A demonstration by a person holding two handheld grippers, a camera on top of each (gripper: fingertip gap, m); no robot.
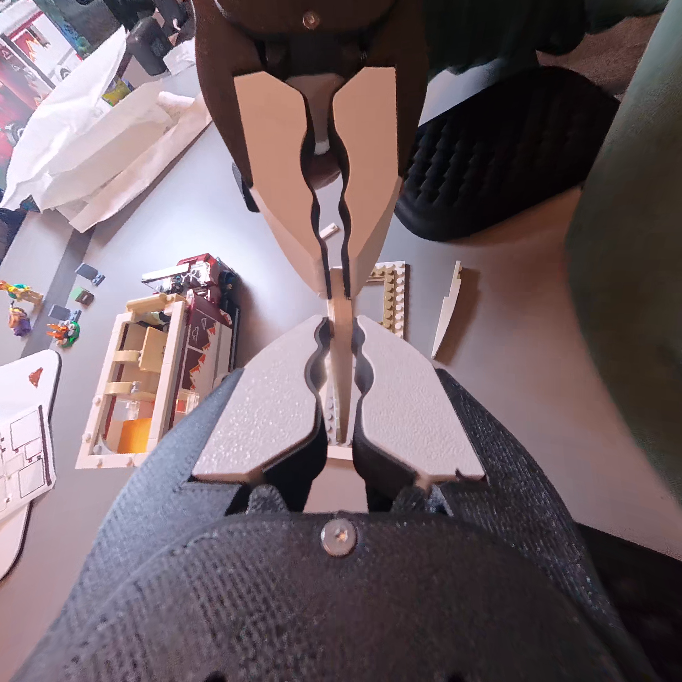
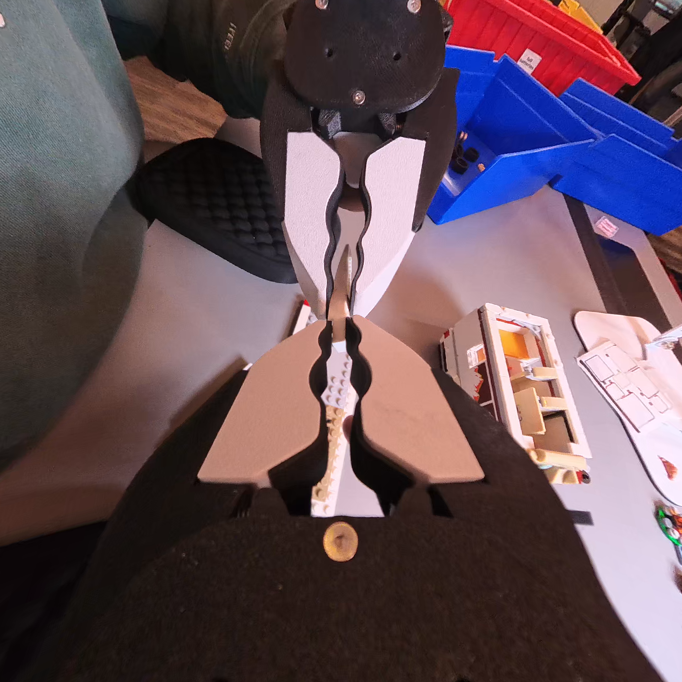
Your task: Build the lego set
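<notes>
The two grippers meet tip to tip above the grey table, and both hold the same piece: a long white wedge plate, seen edge-on. The left gripper has its jaws narrow, pads pressed on the plate's near end; the right gripper pinches the far, squarer end in the same way. In the right wrist view the plate's pointed tip runs up between the left gripper's fingers.

Under the plate lies a tan studded frame, and a second white wedge rests apart to its right. A half-built brick model stands to the left, with small figures and a sticker sheet beyond. Blue bins and a red bin sit at the table's far side.

Whether the plate touches the frame below is hard to tell.
</notes>
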